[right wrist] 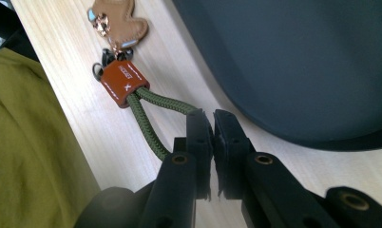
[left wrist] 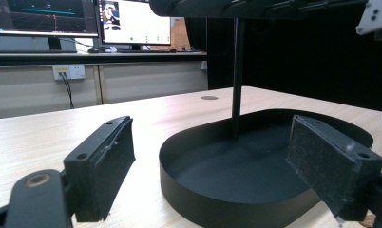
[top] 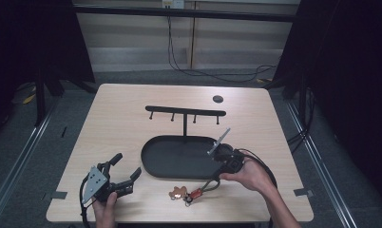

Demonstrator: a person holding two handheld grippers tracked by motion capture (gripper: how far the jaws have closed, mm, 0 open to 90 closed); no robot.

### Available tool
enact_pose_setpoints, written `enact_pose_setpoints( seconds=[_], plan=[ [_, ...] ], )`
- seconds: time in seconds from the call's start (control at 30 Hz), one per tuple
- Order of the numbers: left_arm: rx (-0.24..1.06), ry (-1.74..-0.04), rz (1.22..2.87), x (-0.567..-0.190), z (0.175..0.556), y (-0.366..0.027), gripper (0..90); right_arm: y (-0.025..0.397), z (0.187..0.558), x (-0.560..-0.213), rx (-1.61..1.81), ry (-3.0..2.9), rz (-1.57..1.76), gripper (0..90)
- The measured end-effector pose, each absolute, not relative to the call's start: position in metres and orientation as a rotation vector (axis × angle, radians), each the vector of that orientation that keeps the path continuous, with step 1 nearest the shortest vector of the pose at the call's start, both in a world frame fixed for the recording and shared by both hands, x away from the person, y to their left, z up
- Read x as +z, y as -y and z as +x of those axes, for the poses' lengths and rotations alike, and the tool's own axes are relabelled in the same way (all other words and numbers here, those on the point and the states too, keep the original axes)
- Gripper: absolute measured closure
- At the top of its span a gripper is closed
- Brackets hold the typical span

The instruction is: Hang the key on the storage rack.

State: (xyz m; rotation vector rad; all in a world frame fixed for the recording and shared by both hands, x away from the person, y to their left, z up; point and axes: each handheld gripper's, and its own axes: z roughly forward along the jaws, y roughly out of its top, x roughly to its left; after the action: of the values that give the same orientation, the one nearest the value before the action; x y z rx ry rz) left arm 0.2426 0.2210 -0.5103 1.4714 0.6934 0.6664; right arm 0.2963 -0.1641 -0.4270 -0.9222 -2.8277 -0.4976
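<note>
A keychain lies on the table near its front edge: a tan leather charm (right wrist: 118,21) (top: 178,193), an orange leather tag (right wrist: 125,83) (top: 195,194) and a loop of green cord (right wrist: 156,107) (top: 209,184). My right gripper (right wrist: 208,116) (top: 213,180) is shut on the far end of the cord loop, just in front of the black oval tray (top: 151,161) (right wrist: 284,71). From the tray rises a thin post (top: 185,126) (left wrist: 236,71) bearing a hook bar (top: 185,111). My left gripper (top: 127,165) (left wrist: 217,161) is open and holds nothing, left of the tray (left wrist: 227,199), pointing at it.
A small dark round disc (top: 218,99) lies at the table's back right. The person's olive sleeve (right wrist: 32,156) fills the left of the right gripper view. Monitors (left wrist: 132,21) stand on a desk beyond the table. The back half of the tabletop (top: 122,109) is bare wood.
</note>
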Motion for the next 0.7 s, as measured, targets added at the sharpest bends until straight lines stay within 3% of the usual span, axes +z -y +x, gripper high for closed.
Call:
enact_pose_setpoints(
  seconds=[0.7],
  plan=[
    [0.668, -0.690, 1.475, -0.510, 0.243, -0.221, 15.6, 0.138, 0.313, -0.366, -0.374, 2.904, -0.848, 86.2]
  ],
)
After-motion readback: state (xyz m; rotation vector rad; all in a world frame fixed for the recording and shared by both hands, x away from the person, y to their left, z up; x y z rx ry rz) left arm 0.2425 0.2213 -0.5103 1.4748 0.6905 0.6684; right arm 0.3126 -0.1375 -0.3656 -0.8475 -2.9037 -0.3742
